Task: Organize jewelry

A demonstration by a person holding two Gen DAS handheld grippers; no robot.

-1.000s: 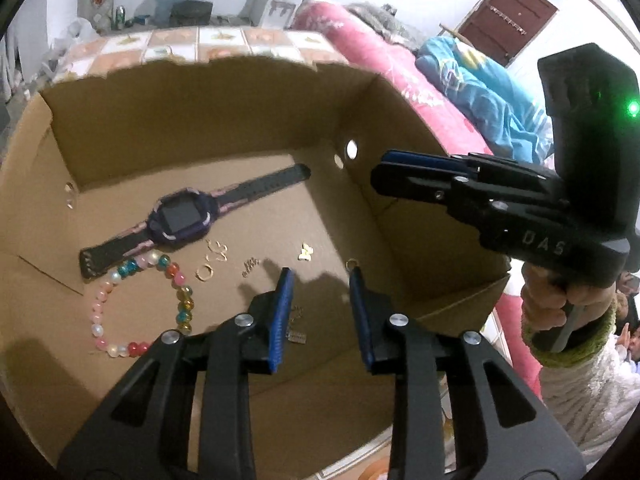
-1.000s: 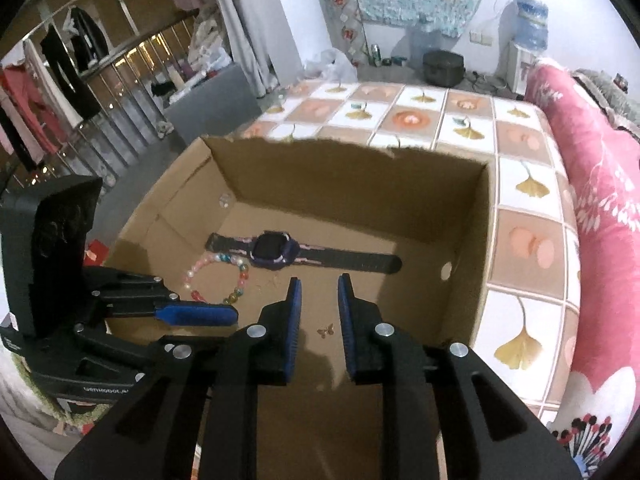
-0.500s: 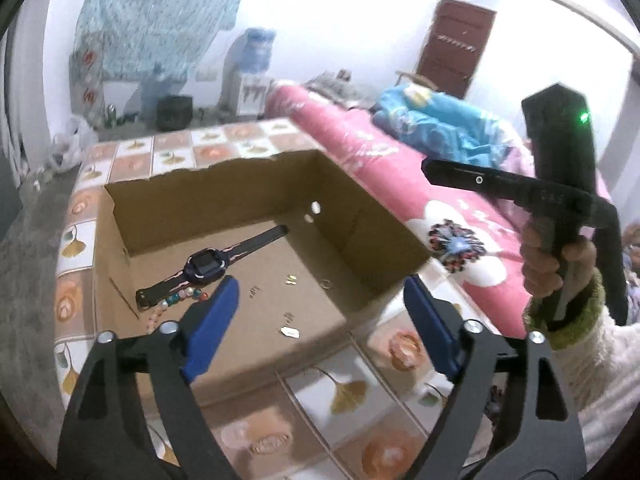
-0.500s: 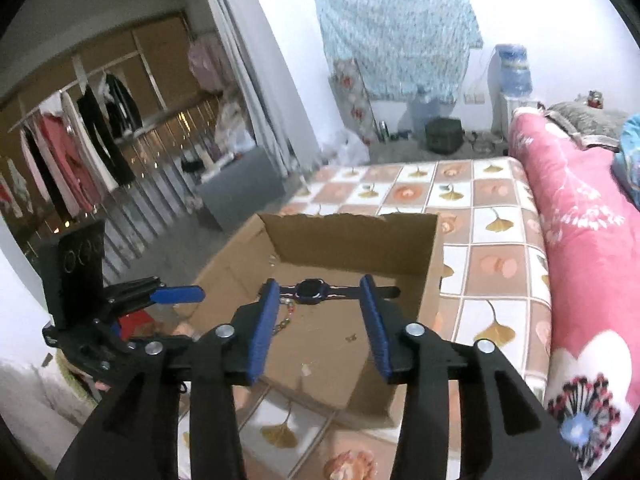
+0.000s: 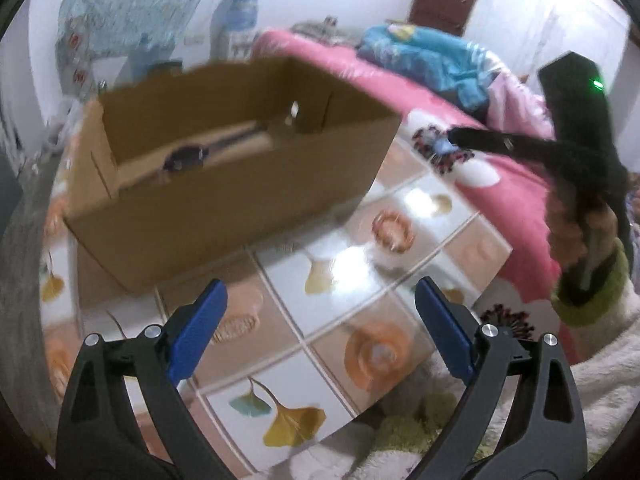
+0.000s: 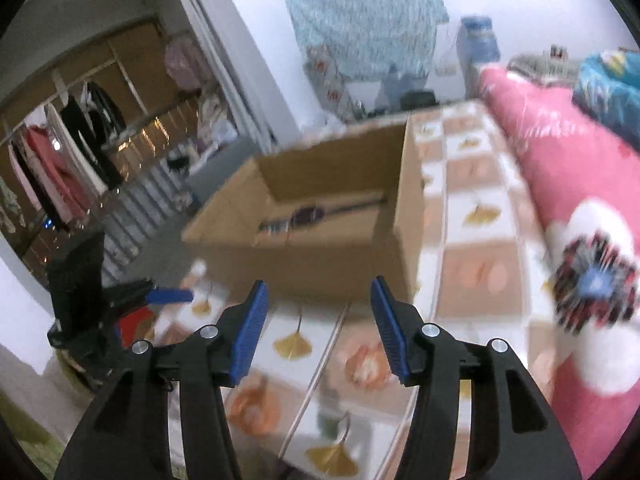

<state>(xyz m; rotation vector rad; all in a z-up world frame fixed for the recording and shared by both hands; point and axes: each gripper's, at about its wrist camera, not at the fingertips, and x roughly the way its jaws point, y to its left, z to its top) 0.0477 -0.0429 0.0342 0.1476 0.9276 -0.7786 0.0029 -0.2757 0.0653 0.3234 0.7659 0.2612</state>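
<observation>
An open cardboard box (image 5: 224,200) (image 6: 320,264) stands on the tiled floor, and both grippers are drawn back well in front of it. Inside lies a dark watch (image 5: 186,157) (image 6: 306,214); the small jewelry on the box floor is hidden by the near wall. My left gripper (image 5: 320,332) is over bare tiles, jaws wide and still opening, nothing between them. My right gripper (image 6: 320,328) is also over tiles, jaws opening and empty. A hand holds the right gripper (image 5: 476,140) at the right of the left wrist view. The left gripper (image 6: 168,295) shows low on the left of the right wrist view.
A bed with a pink flowered cover (image 5: 460,128) (image 6: 580,184) runs along the right of the box. Patterned floor tiles (image 5: 332,344) lie between me and the box. A clothes rail (image 6: 60,152) and a water bottle (image 6: 478,40) stand farther off.
Both grippers pulled back out of the box and away from it, and both opened their jaws. The jewelry inside dropped out of sight behind the box wall.
</observation>
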